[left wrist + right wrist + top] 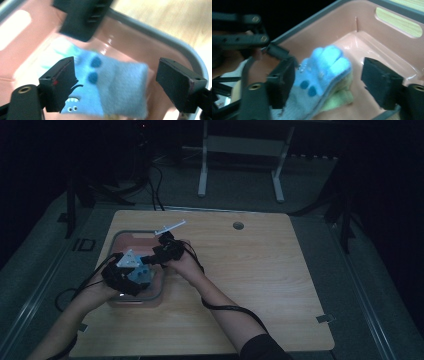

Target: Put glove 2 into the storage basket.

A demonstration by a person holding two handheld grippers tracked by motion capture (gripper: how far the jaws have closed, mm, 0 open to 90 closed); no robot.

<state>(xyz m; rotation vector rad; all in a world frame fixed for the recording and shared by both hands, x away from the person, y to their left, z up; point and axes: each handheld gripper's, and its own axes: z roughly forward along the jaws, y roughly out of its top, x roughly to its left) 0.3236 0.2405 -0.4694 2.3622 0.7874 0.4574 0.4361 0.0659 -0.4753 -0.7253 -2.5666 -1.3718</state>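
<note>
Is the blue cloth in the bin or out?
In. The blue cloth lies on the floor of the pink bin, folded over something pale green.

I'm working in what looks like a dim lab or recording room, not a home. The light wooden tabletop (250, 285) has a cable hole (238, 225) and sits on a grey carpeted floor (360, 285). Behind it I see the white metal legs of another desk frame (202, 170), and black cables (155, 190) trail across the floor beside dark stands (70, 205).
</note>
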